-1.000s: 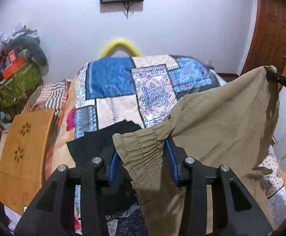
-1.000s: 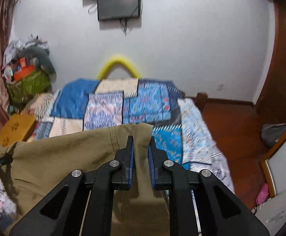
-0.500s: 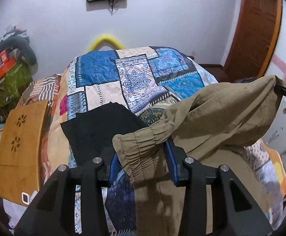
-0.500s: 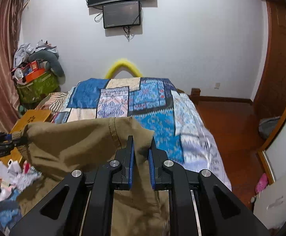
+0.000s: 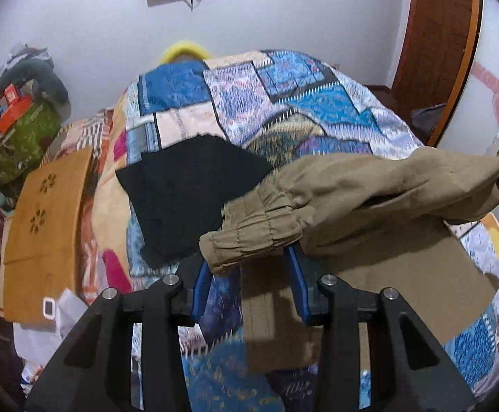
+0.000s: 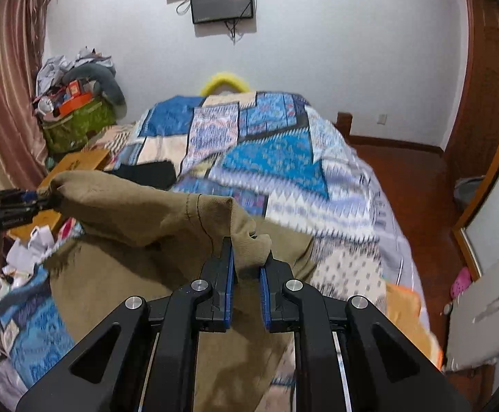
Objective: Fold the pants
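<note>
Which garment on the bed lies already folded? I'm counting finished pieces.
The black garment, flat on the patchwork bedspread. The khaki pants hang bunched between the left tongs and right tongs.

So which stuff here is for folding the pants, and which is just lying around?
For the job:
khaki pants
left gripper, clamped on the elastic waistband
right gripper, clamped on the other end
patchwork bedspread to lay them on

Just lying around:
black cloth
wooden board
green bag

pants (image 5: 369,206): sagging lower, legs now draping on the quilt (image 5: 284,103) | both grippers: travelling down toward bed | black cloth (image 5: 187,192): looming larger in left view
</note>
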The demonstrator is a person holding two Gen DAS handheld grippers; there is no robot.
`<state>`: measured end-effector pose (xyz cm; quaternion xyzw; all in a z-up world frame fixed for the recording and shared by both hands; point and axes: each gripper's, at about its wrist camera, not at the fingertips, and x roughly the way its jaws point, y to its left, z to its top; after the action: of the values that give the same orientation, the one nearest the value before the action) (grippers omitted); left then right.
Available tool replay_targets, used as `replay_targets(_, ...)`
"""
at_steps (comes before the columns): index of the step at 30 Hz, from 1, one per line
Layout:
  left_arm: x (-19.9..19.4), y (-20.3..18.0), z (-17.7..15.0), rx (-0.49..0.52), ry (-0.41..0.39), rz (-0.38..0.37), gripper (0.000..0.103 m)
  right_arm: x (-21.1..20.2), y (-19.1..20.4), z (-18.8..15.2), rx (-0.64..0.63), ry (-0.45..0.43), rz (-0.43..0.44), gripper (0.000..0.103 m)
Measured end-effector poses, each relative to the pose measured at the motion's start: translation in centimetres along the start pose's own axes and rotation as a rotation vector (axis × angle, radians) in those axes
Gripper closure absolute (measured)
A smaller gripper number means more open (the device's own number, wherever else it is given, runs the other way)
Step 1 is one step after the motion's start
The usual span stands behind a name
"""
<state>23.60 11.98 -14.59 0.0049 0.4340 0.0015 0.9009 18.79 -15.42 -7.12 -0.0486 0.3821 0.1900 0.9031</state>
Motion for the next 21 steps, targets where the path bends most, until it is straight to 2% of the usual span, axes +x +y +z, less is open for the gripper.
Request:
replay_targets(14, 0.2, -0.3, -5.7, 0.023, 0.110, -0.008, 0.065, -0.1, 0.2, -6.9, 0.096, 0.088, 0.044, 0.091)
replay_targets(19, -1.5, -0.5, -6.2, 0.028, 0.087, -0.001, 0.065, -0.7, 0.7, -8.3, 0.095, 0.118, 0.041, 0.088)
replay_targets(21, -2.4, -0.6, -6.0, 0.033, 0.067, 0.004, 0.062, -1.1, 0.9, -8.5, 0.083, 0.128, 0.027, 0.087)
